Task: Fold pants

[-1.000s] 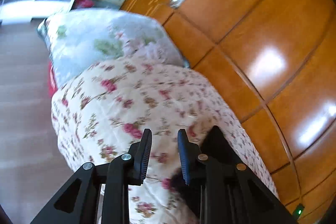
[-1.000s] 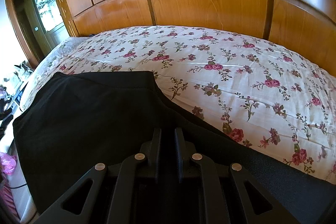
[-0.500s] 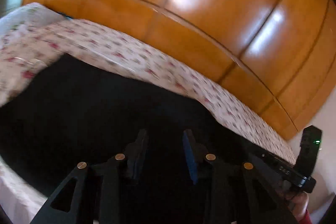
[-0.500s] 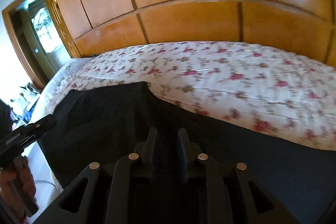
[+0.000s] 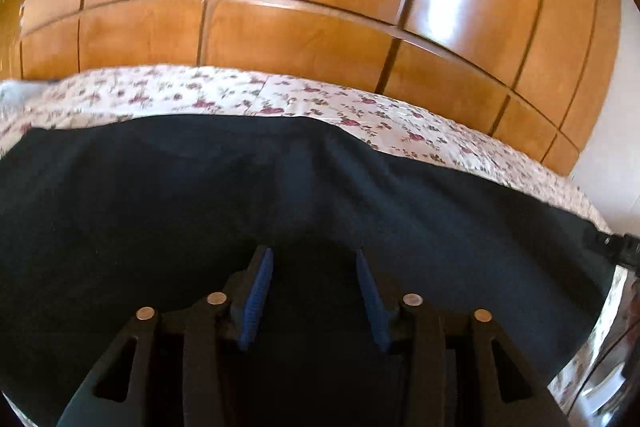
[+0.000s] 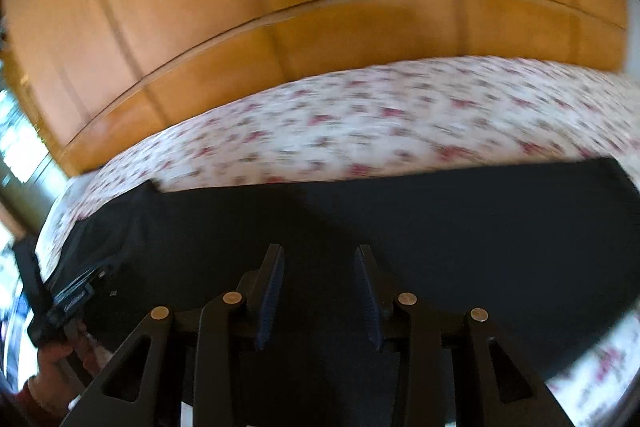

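Pants (image 5: 280, 195) of dark cloth lie spread flat on the bed's flowered sheet (image 5: 224, 95), and they fill most of the lower half in both of your wrist views. Behind the bed stands a wall of glossy wooden panels (image 5: 304, 39).

Your left gripper (image 5: 315, 255) is above the cloth with its jaws apart; the blue pads (image 5: 256, 301) hold nothing between them. Your right gripper (image 6: 319, 251) is the same: jaws apart, nothing gripped, dark fabric under the gap. Whether the fingertips touch the cloth, you cannot tell from these views.

At the left edge of the right wrist view you see your other hand (image 6: 54, 355) around its black handle, near the edge of the pants (image 6: 440, 227). This view is blurred.
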A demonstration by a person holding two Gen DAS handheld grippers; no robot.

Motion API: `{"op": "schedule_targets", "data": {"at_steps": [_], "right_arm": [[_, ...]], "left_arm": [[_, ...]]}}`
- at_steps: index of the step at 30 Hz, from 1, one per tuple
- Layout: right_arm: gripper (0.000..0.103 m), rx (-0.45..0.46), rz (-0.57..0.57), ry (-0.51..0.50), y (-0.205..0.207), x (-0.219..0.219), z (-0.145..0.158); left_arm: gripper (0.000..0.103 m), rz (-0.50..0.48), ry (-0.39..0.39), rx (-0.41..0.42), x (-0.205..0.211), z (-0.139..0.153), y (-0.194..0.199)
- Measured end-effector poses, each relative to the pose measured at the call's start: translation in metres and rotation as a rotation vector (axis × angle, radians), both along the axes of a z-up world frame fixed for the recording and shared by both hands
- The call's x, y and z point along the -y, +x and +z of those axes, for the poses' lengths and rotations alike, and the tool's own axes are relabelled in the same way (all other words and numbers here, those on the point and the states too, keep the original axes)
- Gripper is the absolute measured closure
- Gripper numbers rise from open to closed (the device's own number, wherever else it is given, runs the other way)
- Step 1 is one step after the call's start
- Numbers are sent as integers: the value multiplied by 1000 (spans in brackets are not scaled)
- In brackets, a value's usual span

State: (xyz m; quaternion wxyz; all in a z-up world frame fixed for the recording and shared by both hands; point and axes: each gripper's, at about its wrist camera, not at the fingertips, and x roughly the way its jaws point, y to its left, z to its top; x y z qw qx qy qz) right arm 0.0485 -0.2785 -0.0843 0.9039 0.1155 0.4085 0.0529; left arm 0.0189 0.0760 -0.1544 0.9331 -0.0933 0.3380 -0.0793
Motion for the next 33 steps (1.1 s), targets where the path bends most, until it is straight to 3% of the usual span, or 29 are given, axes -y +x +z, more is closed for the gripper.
{"op": "schedule_targets", "data": {"at_steps": [2,8,17,20,28,33], "right_arm": [[65,-8,-79,0,-9,24,-2],[64,13,-329,70,-48,98,-1],[57,19,-703,195,-100,182,-13],[56,12,-723,268,-100,198,-27],[55,78,-667,244,-76,212,-35],[80,101,-679,340,-72,216,-32]], "left_arm": [[47,-18,-4,5,1,0,3],[47,-21,-50,30,-4,-1,1],[47,-21,-58,29,-4,0,-1],[47,-21,-58,30,-4,0,-1],[47,-24,-110,42,-10,0,-4],[47,-13,-131,48,-14,2,-8]]}}
